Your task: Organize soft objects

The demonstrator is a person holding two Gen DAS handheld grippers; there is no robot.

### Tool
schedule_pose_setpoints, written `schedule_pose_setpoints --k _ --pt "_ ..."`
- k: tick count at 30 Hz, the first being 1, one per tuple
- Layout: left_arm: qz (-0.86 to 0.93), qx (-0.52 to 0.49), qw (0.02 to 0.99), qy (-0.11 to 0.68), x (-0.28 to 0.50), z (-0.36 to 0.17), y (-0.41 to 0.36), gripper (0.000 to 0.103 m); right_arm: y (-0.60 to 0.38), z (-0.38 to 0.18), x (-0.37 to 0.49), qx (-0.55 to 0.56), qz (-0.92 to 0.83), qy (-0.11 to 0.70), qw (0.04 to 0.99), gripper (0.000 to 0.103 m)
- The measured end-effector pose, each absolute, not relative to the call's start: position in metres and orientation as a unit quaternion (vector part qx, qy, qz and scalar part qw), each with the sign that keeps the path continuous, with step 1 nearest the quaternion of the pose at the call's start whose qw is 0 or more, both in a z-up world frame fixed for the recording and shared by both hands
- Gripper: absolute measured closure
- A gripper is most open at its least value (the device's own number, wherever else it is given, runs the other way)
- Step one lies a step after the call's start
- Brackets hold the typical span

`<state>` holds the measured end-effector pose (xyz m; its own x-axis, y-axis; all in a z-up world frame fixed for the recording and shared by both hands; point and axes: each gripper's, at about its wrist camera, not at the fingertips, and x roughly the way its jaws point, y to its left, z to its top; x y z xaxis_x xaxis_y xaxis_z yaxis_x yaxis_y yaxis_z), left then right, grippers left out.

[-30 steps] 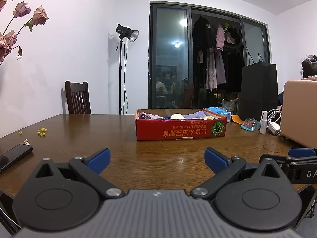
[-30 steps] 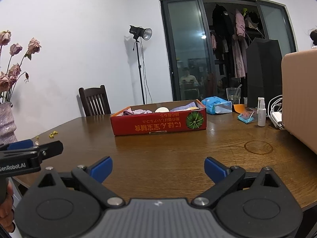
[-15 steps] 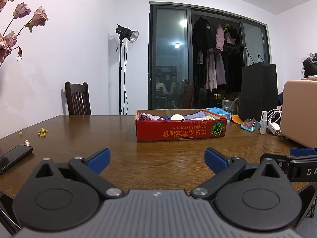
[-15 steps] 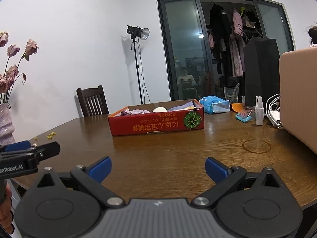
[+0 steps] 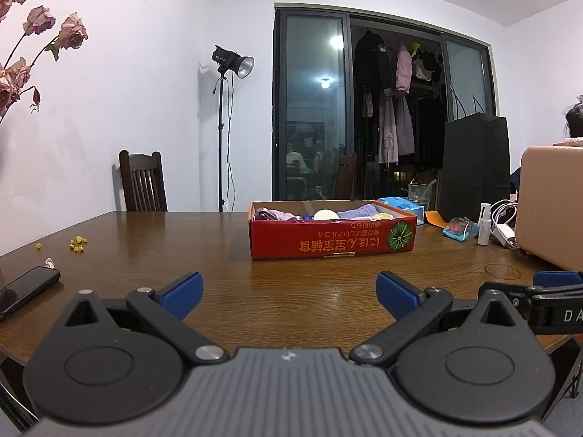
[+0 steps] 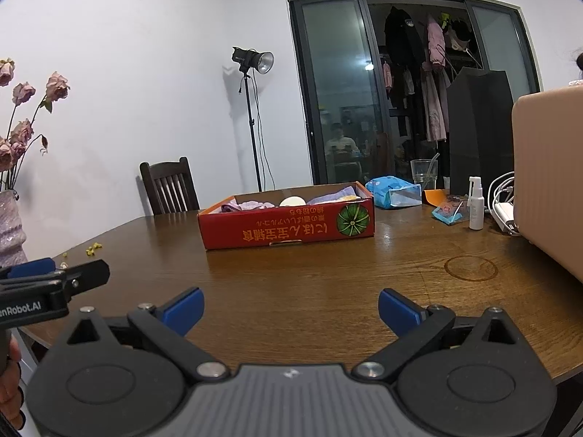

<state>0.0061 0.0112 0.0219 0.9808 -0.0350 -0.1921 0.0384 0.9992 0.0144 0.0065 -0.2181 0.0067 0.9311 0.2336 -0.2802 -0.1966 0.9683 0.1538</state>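
Observation:
A red cardboard box [image 5: 331, 240] [image 6: 288, 229] stands on the wooden table [image 5: 182, 251] ahead of both grippers. It holds folded purple and pink cloths [image 5: 359, 212] [image 6: 251, 204] and a pale round object [image 5: 325, 214] [image 6: 292, 201]. My left gripper [image 5: 289, 291] is open and empty, low over the near table edge. My right gripper [image 6: 291, 307] is open and empty, also near the front edge. Each gripper shows at the side of the other's view.
A black phone [image 5: 25, 289] lies at the left edge, near yellow crumbs [image 5: 77, 244]. At the right are a tan case [image 5: 550, 207], a spray bottle [image 6: 476, 204], cables, a blue packet [image 6: 393, 192], a glass and a black bag [image 5: 473, 160]. A chair [image 5: 142, 182] stands behind.
The right gripper's view has shifted slightly, and the box sits a little differently in it. The left gripper has barely moved. Both stay open.

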Motion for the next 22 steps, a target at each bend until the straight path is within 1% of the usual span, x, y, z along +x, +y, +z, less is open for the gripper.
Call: schedule_pose_setpoints --k 22 --pt "-0.013 0.02 0.996 0.082 0.0021 0.0222 0.0116 0.0 -0.2167 0.0064 0.0045 0.055 0.113 0.146 0.981 0.0"
